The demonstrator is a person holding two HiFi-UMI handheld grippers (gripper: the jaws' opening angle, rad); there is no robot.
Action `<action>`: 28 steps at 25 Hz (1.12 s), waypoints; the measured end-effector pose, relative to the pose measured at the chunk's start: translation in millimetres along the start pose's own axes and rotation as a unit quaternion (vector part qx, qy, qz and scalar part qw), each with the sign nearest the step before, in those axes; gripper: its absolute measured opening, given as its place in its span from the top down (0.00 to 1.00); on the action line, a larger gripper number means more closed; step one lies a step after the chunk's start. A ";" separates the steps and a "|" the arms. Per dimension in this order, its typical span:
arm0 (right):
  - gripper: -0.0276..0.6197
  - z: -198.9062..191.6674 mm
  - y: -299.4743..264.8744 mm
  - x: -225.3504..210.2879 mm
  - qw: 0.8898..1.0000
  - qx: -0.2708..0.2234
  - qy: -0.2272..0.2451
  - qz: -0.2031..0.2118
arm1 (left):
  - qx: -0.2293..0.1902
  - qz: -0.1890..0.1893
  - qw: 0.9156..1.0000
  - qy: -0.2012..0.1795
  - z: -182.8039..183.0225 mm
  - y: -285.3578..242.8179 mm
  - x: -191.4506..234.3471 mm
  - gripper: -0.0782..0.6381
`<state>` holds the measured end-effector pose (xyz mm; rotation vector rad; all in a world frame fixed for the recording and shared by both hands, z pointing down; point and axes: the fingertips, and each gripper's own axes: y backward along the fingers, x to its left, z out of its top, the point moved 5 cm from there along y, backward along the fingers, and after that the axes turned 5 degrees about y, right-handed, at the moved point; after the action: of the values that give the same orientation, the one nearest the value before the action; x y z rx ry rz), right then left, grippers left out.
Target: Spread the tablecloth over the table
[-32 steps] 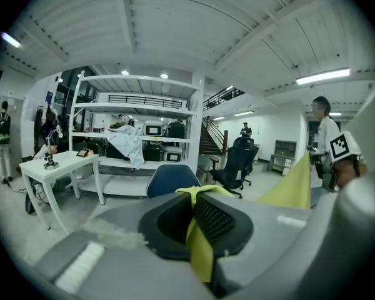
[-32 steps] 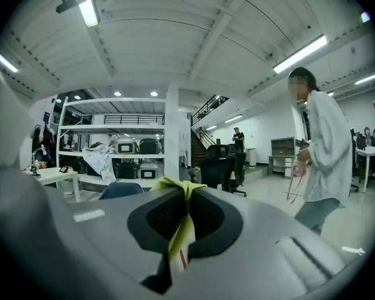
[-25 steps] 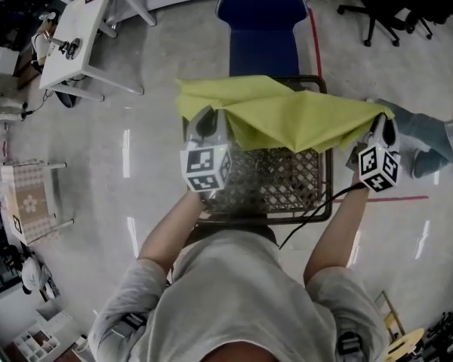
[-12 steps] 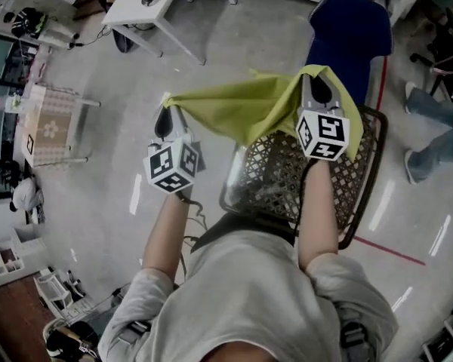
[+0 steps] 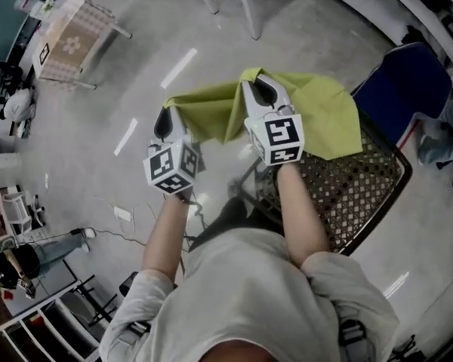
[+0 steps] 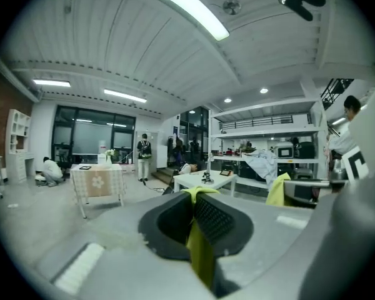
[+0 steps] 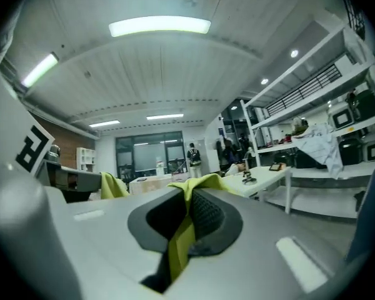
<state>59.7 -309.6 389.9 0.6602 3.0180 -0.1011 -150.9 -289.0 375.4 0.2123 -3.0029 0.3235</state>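
Observation:
A yellow-green tablecloth (image 5: pixel 317 119) hangs in the air between my two grippers. My left gripper (image 5: pixel 164 123) is shut on one corner and my right gripper (image 5: pixel 258 89) is shut on another part of the edge; the cloth drapes to the right, over the wire basket. In the left gripper view the cloth (image 6: pixel 201 255) is pinched between the dark pads of the left gripper (image 6: pixel 194 195). The right gripper view shows the same on the right gripper (image 7: pixel 189 194), a strip of cloth (image 7: pixel 180 245) running down between its pads. A small table with a patterned cover (image 5: pixel 68 44) stands far off at the upper left.
A wire mesh basket (image 5: pixel 355 191) stands at my right, with a blue chair (image 5: pixel 408 81) behind it. White table legs (image 5: pixel 241 2) rise at the top. Cables lie on the floor (image 5: pixel 128 217) at the left. People stand far off (image 6: pixel 144 155) in the room.
Both grippers have swung left with the cloth, away from above the basket. The basket and blue chair have slid to the right of the view; the small covered table is now at the upper left.

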 end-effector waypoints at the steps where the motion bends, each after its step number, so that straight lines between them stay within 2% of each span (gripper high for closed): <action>1: 0.94 -2.6 -9.9 17.7 1.000 0.001 -0.002 0.014 | -0.002 0.007 1.000 0.004 -1.6 3.4 15.8 0.86; 5: 0.94 -9.5 -34.2 71.5 0.998 0.009 -0.002 0.060 | -0.005 0.024 0.999 0.021 -12.6 18.6 56.7 0.86; 9: 0.94 -7.3 -51.5 106.0 0.997 0.010 -0.003 0.081 | -0.008 0.024 0.999 0.027 -11.7 22.4 81.7 0.86; 20: 0.94 -10.7 -83.3 140.5 0.992 0.019 -0.024 0.124 | -0.007 0.042 0.999 0.033 -5.4 16.4 109.1 0.86; 28: 0.94 -25.3 -105.8 189.3 0.981 0.026 -0.054 0.186 | -0.001 0.079 0.996 0.030 -8.1 35.1 139.4 0.86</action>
<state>-157.3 -325.0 408.8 1.1686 2.7409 -0.1918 -292.5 -270.9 393.9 -0.0354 -2.9673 0.3338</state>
